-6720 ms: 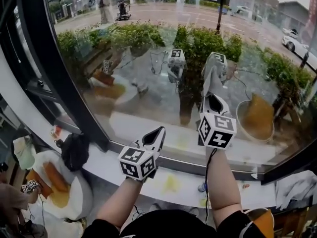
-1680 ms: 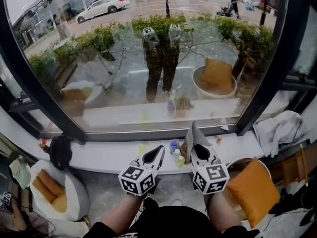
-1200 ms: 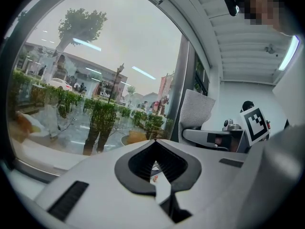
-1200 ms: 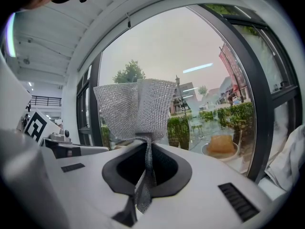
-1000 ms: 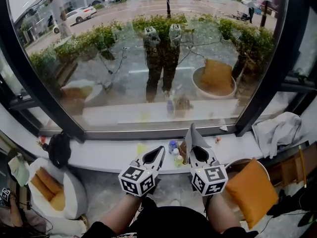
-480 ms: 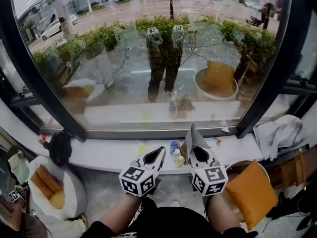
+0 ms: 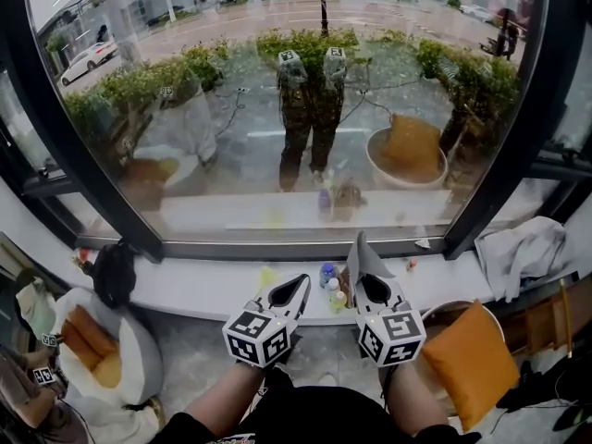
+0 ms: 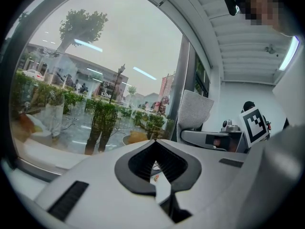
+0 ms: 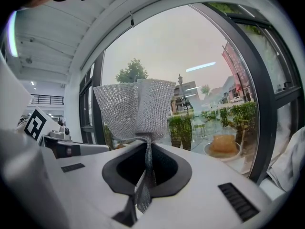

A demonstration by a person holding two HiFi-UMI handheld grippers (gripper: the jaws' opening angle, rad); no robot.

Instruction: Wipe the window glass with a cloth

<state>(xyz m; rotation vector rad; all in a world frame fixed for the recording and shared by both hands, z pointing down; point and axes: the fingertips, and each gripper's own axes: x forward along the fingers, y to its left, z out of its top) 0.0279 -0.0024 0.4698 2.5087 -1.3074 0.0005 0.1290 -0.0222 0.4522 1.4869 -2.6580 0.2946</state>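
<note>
The window glass (image 7: 277,100) fills the upper head view, framed in black; it also spans the left gripper view as the window glass (image 8: 95,80) and the right gripper view as the window glass (image 9: 190,89). My right gripper (image 7: 355,248) is shut on a grey mesh cloth (image 7: 353,255), which stands up past its tips as the cloth (image 9: 136,106). The gripper is held low, above the white sill (image 7: 203,289), well back from the pane. My left gripper (image 7: 302,283) is shut with nothing in it, its tips meeting in the left gripper (image 8: 155,141) view.
Small bottles (image 7: 327,283) stand on the sill between the grippers. A black bag (image 7: 113,271) rests at the sill's left, a white cloth pile (image 7: 523,248) at its right. An orange cushion (image 7: 467,354) on a chair sits lower right; a round white chair (image 7: 102,363) lower left.
Since 6.7 s ago the right gripper has come down from the glass with the cloth to sill height. Over the last second both grippers have stayed put; only the view shifted slightly.
</note>
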